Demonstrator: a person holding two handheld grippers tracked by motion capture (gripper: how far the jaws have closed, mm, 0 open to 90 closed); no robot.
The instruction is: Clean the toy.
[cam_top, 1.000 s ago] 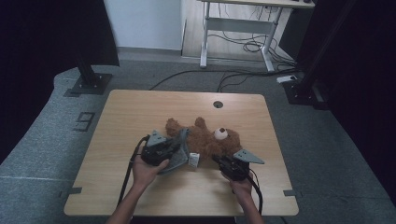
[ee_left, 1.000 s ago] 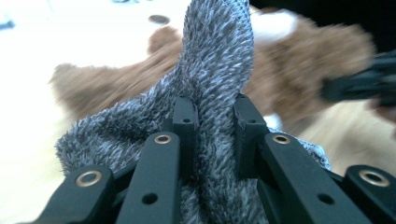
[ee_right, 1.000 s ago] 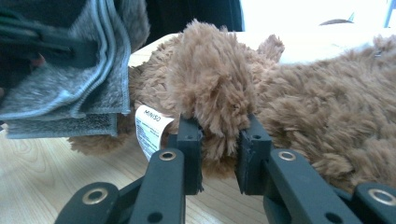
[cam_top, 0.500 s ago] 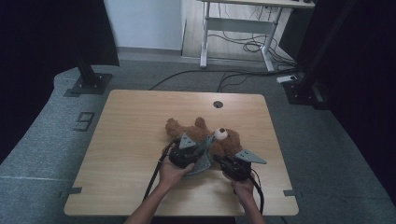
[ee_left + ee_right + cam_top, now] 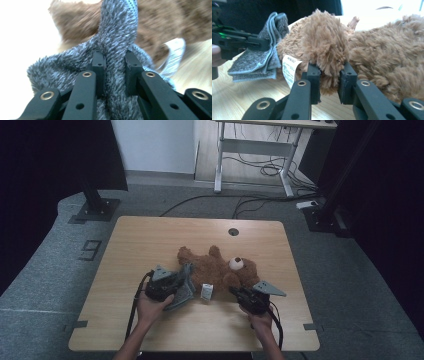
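The brown, curly-furred teddy bear (image 5: 217, 267) lies on the wooden table (image 5: 150, 240), its long axis running left to right, head right. The right gripper (image 5: 329, 75) clenches one plush limb; the left gripper (image 5: 113, 65) clenches a fuzzy grey cloth (image 5: 184, 287) beside it.

A light wooden table (image 5: 150, 240) with a round cable hole (image 5: 233, 231) stands on grey carpet (image 5: 50, 270). Black curtains (image 5: 45, 165) hang at both sides, with black stand bases (image 5: 92, 210) at their feet. Behind is a white wall (image 5: 155, 142) and a white-framed desk (image 5: 255, 147), with cables (image 5: 260, 170) lying loose beneath it.
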